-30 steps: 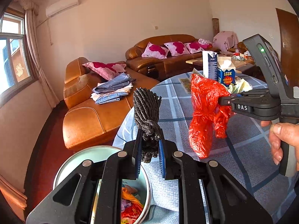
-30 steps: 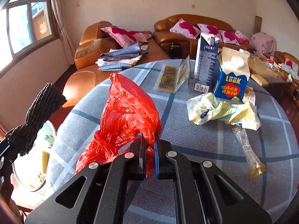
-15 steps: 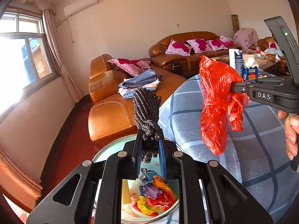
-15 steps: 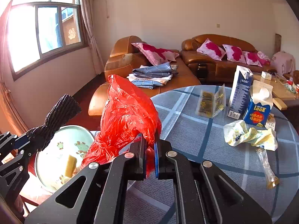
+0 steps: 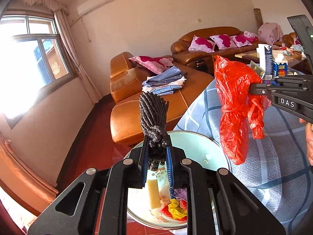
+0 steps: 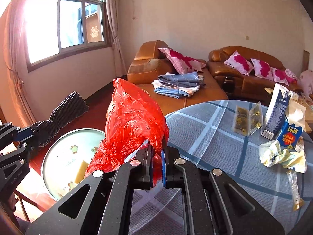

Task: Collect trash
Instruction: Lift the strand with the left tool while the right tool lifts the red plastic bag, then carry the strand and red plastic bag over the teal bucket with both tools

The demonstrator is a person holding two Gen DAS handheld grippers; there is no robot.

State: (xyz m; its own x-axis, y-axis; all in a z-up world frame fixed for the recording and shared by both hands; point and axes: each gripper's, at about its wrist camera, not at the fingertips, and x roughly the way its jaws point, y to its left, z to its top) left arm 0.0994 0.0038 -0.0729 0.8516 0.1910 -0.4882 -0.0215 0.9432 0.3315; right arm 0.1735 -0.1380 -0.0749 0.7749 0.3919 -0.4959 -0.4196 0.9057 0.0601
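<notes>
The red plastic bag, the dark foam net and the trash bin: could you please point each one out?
red plastic bag [image 6: 133, 121], right wrist view, crumpled middle.
dark foam net [image 5: 153, 113], left wrist view, ribbed upper part.
trash bin [image 5: 197, 146], left wrist view, pale inner wall.

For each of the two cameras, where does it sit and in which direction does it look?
Left wrist: sits on the left gripper, looks over the trash bin to the sofa; its fingers hold a black foam net; a hand shows.
Right wrist: sits on the right gripper, looks across the table; its fingers hold the red plastic bag.
Shared: bag, net, bin, sofa.
</notes>
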